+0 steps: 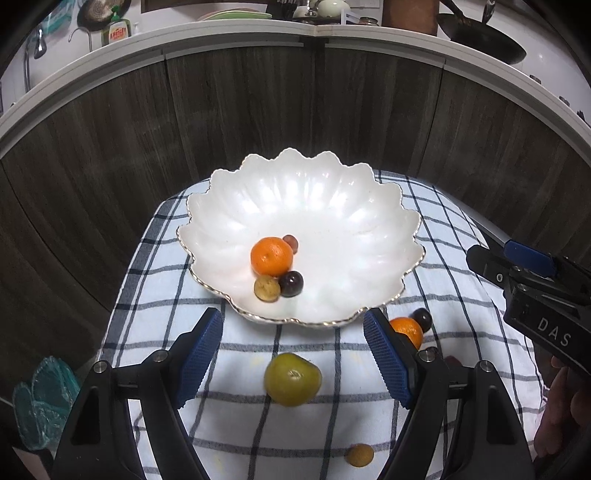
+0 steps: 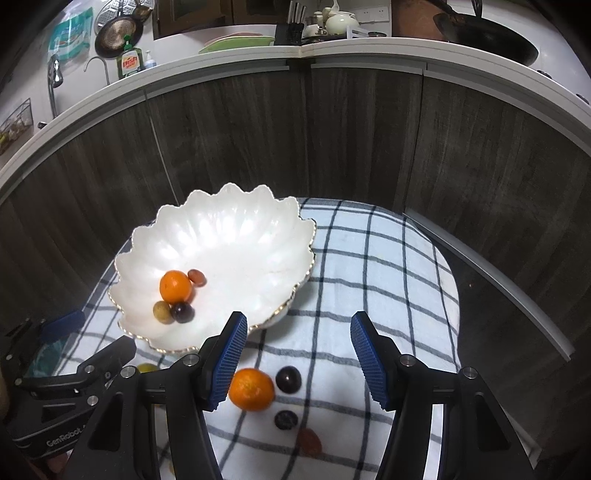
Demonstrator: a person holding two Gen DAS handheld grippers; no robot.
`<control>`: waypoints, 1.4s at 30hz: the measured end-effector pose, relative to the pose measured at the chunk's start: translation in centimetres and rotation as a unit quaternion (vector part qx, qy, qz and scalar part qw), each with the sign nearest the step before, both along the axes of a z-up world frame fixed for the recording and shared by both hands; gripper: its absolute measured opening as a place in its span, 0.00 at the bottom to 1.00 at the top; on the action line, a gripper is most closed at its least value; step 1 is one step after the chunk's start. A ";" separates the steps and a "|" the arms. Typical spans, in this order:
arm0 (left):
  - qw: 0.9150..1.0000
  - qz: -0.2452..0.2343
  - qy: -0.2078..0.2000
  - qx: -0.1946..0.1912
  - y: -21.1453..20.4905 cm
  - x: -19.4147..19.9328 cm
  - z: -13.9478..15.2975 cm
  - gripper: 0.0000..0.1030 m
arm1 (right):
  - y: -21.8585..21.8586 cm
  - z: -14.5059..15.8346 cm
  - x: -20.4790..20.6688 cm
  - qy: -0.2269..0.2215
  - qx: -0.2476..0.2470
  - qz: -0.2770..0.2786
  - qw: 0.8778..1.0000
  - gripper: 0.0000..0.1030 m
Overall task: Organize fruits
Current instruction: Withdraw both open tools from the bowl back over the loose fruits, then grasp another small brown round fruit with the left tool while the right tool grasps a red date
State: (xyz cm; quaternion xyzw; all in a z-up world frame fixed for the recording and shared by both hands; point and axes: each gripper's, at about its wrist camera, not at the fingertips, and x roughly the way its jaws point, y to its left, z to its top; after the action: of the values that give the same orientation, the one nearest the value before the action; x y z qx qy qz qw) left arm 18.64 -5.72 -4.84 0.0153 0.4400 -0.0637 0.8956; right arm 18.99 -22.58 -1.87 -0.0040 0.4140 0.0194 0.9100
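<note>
A white scalloped bowl [image 1: 332,206] [image 2: 236,221] stands on a checked cloth and holds an orange [image 1: 271,256], a dark plum [image 1: 291,283], a yellowish fruit [image 1: 266,288] and a small reddish one [image 1: 290,242]. My left gripper [image 1: 293,358] is open just before the bowl. A green fruit [image 1: 292,378] lies on the cloth between its fingers, untouched. My right gripper [image 2: 298,360] is open too. Below it on the cloth lie a second orange [image 2: 252,389] close to its left finger, two dark plums [image 2: 288,379] [image 2: 286,420] and a reddish fruit [image 2: 309,441].
A small yellow fruit [image 1: 359,455] lies near the cloth's [image 1: 258,424] front. Dark wooden cabinet fronts [image 1: 240,122] curve behind the bowl under a white counter with a dish soap bottle [image 2: 130,62] and a pan [image 2: 484,35]. A teal mesh item [image 1: 40,402] sits low left.
</note>
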 end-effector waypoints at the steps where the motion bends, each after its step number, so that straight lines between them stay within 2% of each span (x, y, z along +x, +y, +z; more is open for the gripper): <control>1: 1.000 0.000 -0.001 0.001 0.0 -0.1 0.0 0.76 | -0.1 0.0 -0.2 -0.001 -0.001 0.000 1.000 0.58; 23: 0.999 -0.025 -0.023 0.015 -1.4 -6.7 -2.9 0.76 | -0.9 -2.7 -5.4 0.000 -0.018 0.013 1.000 0.58; 39: 0.998 -0.059 -0.034 0.002 -2.6 -8.5 -5.2 0.76 | -1.0 -6.1 -7.2 0.016 -0.026 0.026 0.999 0.58; 41: 0.997 -0.069 -0.035 0.005 -3.0 -8.8 -5.4 0.71 | -1.0 -6.7 -7.2 0.019 -0.028 0.030 0.999 0.58; 42: 0.997 -0.074 -0.033 0.005 -3.3 -8.9 -5.5 0.64 | -1.1 -6.9 -7.2 0.019 -0.029 0.031 0.999 0.58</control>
State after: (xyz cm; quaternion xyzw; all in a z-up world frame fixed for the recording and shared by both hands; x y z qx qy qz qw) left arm 9.75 -8.97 -10.36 0.0548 0.4080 -0.1271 0.9024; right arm 11.81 -23.67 -8.74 -0.0430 0.4315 0.0359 0.9004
